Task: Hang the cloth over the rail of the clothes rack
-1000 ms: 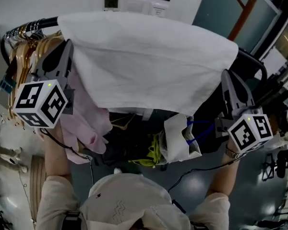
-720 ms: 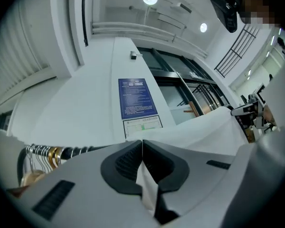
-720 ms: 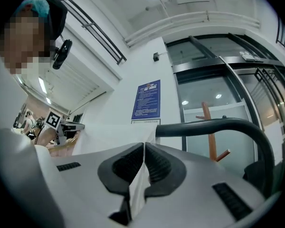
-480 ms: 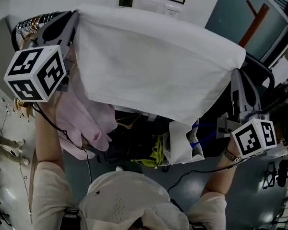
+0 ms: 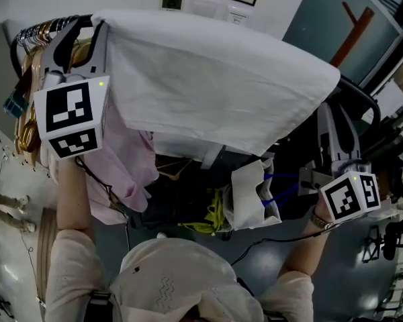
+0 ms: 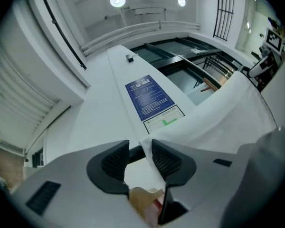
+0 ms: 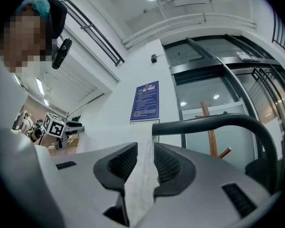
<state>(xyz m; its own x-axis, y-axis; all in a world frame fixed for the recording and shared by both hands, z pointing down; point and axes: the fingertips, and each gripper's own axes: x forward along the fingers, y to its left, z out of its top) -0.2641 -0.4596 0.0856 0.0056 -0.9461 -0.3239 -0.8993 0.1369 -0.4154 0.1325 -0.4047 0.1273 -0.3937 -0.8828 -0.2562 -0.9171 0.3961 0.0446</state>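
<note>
A white cloth (image 5: 215, 86) lies draped over the black rail (image 5: 60, 27) of the clothes rack and hangs down toward me. My left gripper (image 5: 86, 31) is at the cloth's upper left corner. Its jaws have just been opening, and the corner (image 6: 145, 144) sits loose between the pads of the left gripper (image 6: 140, 152). My right gripper (image 5: 333, 116) is at the cloth's right end, below the curved rail (image 7: 213, 122). Its jaws have also just been opening, and a strip of cloth (image 7: 141, 184) runs slack between the pads of the right gripper (image 7: 146, 158).
Wooden hangers (image 5: 28, 66) crowd the rail's left end. A pink garment (image 5: 124, 173) hangs under the cloth. Lower down are a white bag with blue handles (image 5: 252, 193) and a yellow-green item (image 5: 215, 213). Behind the rack, the wall carries a blue notice (image 6: 149, 96).
The left gripper rose with the cloth's corner to the rail, then rolled so its cube faces me, lower than before. The cloth stays over the rail. The right gripper has barely moved.
</note>
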